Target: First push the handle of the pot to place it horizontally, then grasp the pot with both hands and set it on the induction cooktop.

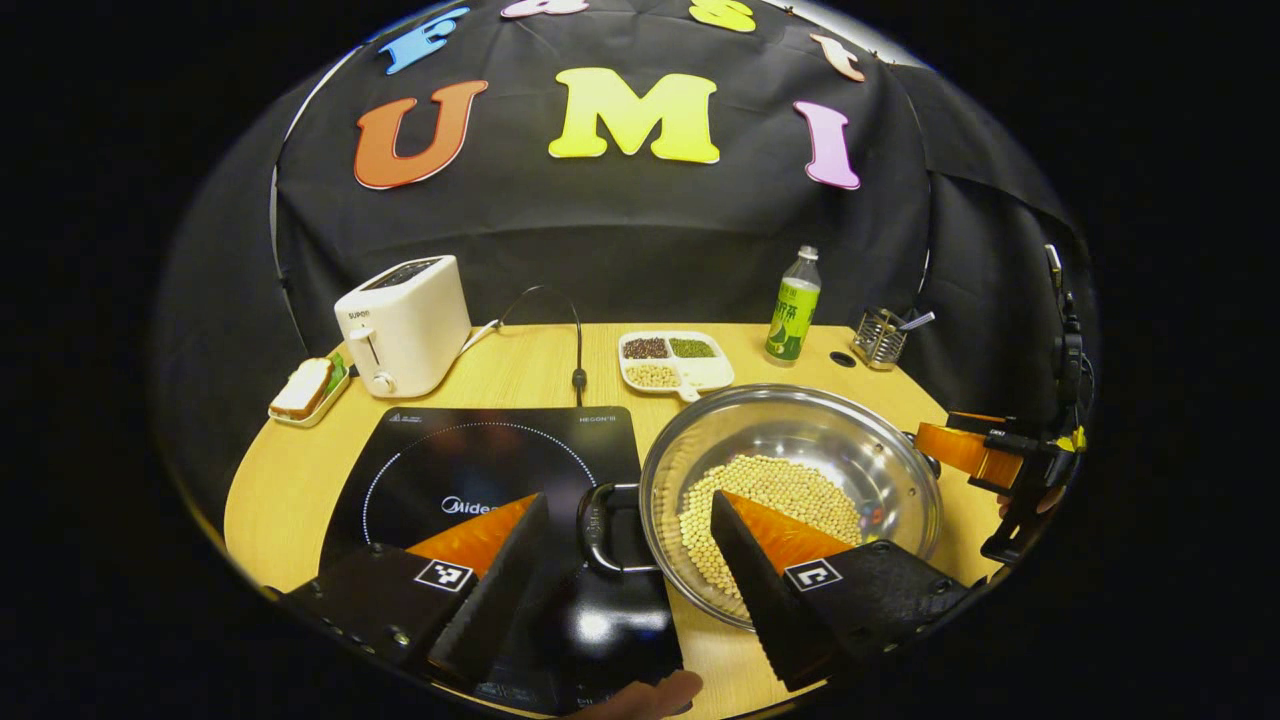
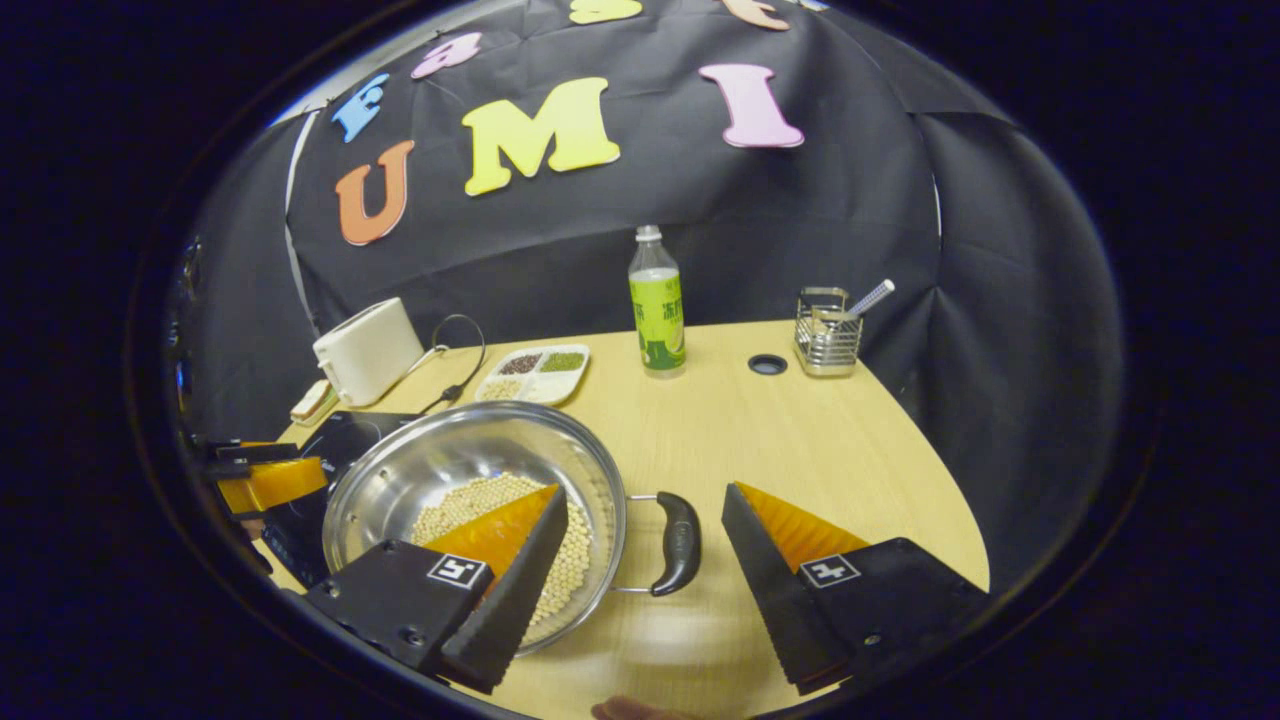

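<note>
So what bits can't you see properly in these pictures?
- Part of the beans in the pot: in the left gripper view, the left gripper's finger covers them.
- The cooktop's near edge: same view, under the fingers.
- What lies in the small utensil rack: right gripper view, too small to tell.
- The snack beside the toaster: left gripper view, too small.
- The cooktop: right gripper view, mostly behind the pot.

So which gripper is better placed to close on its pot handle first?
Roughly even, slight edge left: the open left gripper already brackets its handle over the induction cooktop. The open right gripper frames the other handle, nearer its left finger.
</note>
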### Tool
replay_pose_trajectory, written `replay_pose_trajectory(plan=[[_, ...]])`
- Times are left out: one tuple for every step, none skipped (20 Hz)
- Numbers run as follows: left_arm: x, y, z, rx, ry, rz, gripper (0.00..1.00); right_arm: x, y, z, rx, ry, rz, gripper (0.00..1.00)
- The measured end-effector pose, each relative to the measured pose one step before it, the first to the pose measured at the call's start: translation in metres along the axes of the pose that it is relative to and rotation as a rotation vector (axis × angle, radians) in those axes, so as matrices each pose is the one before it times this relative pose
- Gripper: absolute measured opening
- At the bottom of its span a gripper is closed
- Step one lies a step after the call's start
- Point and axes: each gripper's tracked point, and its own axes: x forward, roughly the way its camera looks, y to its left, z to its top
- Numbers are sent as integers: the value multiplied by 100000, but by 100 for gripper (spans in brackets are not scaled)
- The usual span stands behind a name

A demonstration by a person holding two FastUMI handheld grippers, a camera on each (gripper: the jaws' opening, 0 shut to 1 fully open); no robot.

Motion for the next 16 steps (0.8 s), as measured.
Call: replay_pose_trajectory(plan=[[406, 185, -390, -95, 1764, 1014, 97, 306, -351, -493, 177, 1976, -745, 97], [587, -188, -445, 102, 2067, -661, 97, 331, -187, -433, -38, 1679, -379, 97], [471, -384, -727, -489, 3585, -1990, 97, 293, -94, -244, -139, 1163, 79, 97], [402, -338, -825, -997, 3485, -1701, 95, 219, -72, -113, -145, 805, -89, 97], [339, 203, -412, -1391, 2243, 104, 92, 137, -4, -95, -60, 593, 161, 92], [326, 252, -1, -592, 762, 558, 89, 338, 155, -276, -42, 1536, 228, 88], [147, 193, -77, -352, 549, 550, 88, 64, 213, -275, -324, 1402, 464, 88], [209, 37, 25, -554, 469, 398, 88, 136, 231, 34, -231, 298, 757, 86], [305, -138, -138, -404, 786, -228, 88, 212, 37, 109, -168, 21, 73, 82], [406, -189, -124, 18, 994, -539, 86, 285, -178, -70, -127, 457, -793, 78], [17, 302, 116, 921, 309, 1644, 84, 254, 26, -16, -436, 151, -655, 68], [303, 161, -19, 1501, 409, 786, 81, 87, -82, 59, -458, 26, -254, 65], [83, 146, 123, 1333, -73, 1255, 78, 261, 25, 62, -423, 364, -374, 66], [42, 229, 105, 775, 16, 1597, 87, 88, -5, -95, -375, 532, -300, 68], [153, 357, 25, 647, -72, 2224, 84, 77, -31, 3, -76, 140, -293, 66], [-36, 8, -32, 367, -255, 529, 67, 28, 35, 42, -122, -160, -212, 68]])
